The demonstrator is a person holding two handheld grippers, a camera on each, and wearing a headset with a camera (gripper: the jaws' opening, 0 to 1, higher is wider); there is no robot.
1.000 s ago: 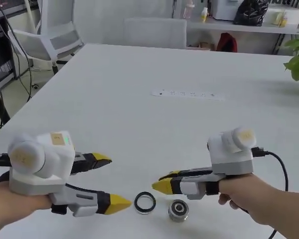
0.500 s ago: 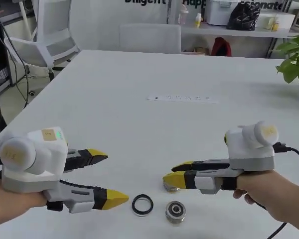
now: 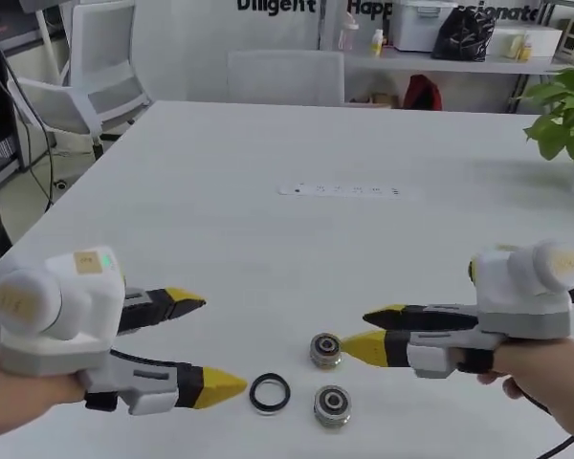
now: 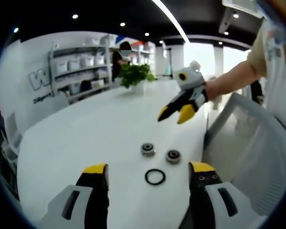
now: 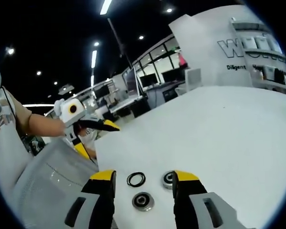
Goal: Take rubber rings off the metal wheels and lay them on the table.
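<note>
A loose black rubber ring (image 3: 269, 393) lies flat on the white table (image 3: 297, 249) near its front edge. Two metal wheels stand right of it, one (image 3: 325, 349) farther back and one (image 3: 332, 405) nearer. My left gripper (image 3: 206, 342) is open, its tips just left of the ring. My right gripper (image 3: 366, 330) is open and holds nothing, its lower tip beside the farther wheel. The left gripper view has the ring (image 4: 155, 177), both wheels (image 4: 148, 149) (image 4: 173, 156) and the right gripper (image 4: 181, 110) ahead of the left gripper (image 4: 148, 168). In the right gripper view the ring (image 5: 136, 179) and a wheel (image 5: 143, 201) lie between the jaws.
A flat socket strip (image 3: 337, 190) is set in the table's middle. A grey chair (image 3: 285, 76) stands at the far edge, a white one (image 3: 86, 72) at the back left. A green plant (image 3: 562, 120) reaches in from the right.
My right gripper has drawn back to the right, uncovering a second metal wheel behind the first. The left gripper, ring and nearer wheel have stayed put; the head camera shifted.
</note>
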